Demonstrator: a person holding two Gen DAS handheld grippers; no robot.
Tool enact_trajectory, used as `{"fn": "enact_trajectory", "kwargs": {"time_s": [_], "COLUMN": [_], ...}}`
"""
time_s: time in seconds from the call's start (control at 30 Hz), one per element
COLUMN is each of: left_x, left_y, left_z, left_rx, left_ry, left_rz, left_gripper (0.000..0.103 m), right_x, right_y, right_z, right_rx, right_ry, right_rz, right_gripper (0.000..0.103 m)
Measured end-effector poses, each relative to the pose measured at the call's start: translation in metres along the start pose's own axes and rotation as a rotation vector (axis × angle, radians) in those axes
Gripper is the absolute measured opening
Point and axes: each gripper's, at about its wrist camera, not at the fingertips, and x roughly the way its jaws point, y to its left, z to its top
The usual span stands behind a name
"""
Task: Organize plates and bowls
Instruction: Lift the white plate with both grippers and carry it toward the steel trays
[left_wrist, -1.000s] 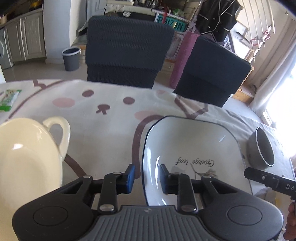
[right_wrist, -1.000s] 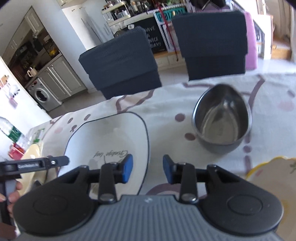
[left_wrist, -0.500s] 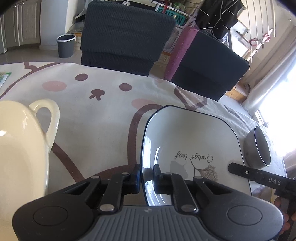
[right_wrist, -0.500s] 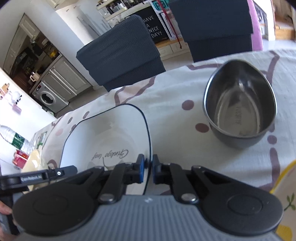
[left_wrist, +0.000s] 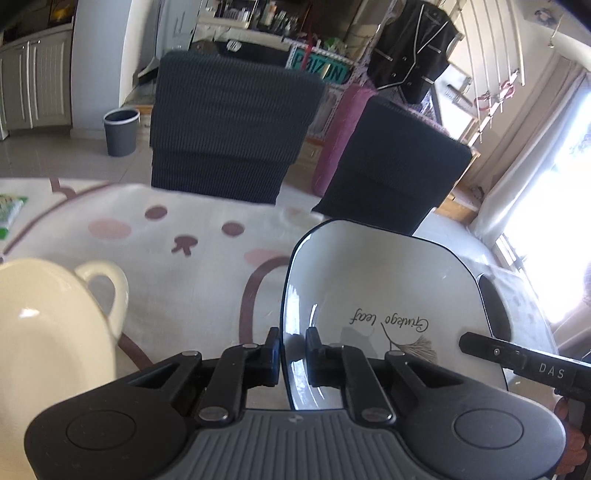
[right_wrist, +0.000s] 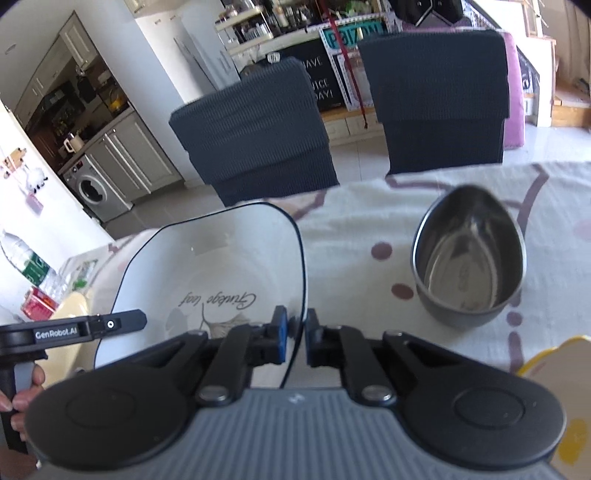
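**Two-Gripper Lift of Square Plate**

Cream bowl (left_wrist: 44, 332) sits at far left on the counter (left_wrist: 207, 266). Left gripper (left_wrist: 291, 354) is clenched on the left rim of the white square plate (left_wrist: 376, 295); right gripper (right_wrist: 293, 338) is clenched on its right rim. Steel bowl (right_wrist: 469, 262) stands right, apart. Step: plate transfer. Both grippers point forward, level. Next move likely requires synchronized travel to a stacking position.
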Motion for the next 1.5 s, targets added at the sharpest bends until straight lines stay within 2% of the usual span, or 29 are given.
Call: {"fn": "enact_trajectory", "kwargs": {"time_s": [0.2, 0.37, 0.5, 0.6, 0.77, 0.93, 1.13, 1.37, 1.5], "left_x": [-0.058, -0.115, -0.157, -0.184, -0.215, -0.228, -0.235, -0.228, -0.214], "left_y": [-0.019, -0.032, -0.039, -0.037, -0.035, -0.022, 0.0, 0.026, 0.038], "left_z": [0.005, -0.007, -0.031, -0.054, -0.1, -0.143, -0.181, -0.214, -0.225], "left_rx": [0.028, 0.027, 0.025, -0.012, -0.017, -0.029, -0.017, -0.001, -0.03], "left_ry": [-0.072, -0.12, -0.157, -0.174, -0.183, -0.128, -0.068, 0.003, 0.08], "left_rz": [0.004, -0.01, -0.031, -0.059, -0.084, -0.089, -0.071, -0.067, -0.054], "left_gripper": [0.012, 0.011, 0.011, 0.011, 0.011, 0.011, 0.01, 0.011, 0.011], "right_x": [-0.046, -0.088, -0.128, -0.159, -0.2, -0.221, -0.221, -0.209, -0.191], "right_y": [0.019, 0.036, 0.051, 0.061, 0.073, 0.078, 0.088, 0.094, 0.096], "right_z": [0.001, -0.006, -0.016, -0.037, -0.082, -0.127, -0.177, -0.205, -0.212], "right_rx": [0.007, 0.0, -0.019, -0.039, -0.068, -0.044, -0.018, -0.004, -0.004], "right_ry": [-0.044, -0.082, -0.111, -0.132, -0.155, -0.126, -0.069, 0.004, 0.092], "right_rz": [0.001, 0.01, -0.008, -0.012, -0.037, -0.054, -0.055, -0.03, -0.035], "right_gripper": [0.012, 0.013, 0.013, 0.013, 0.013, 0.013, 0.013, 0.012, 0.012]}}
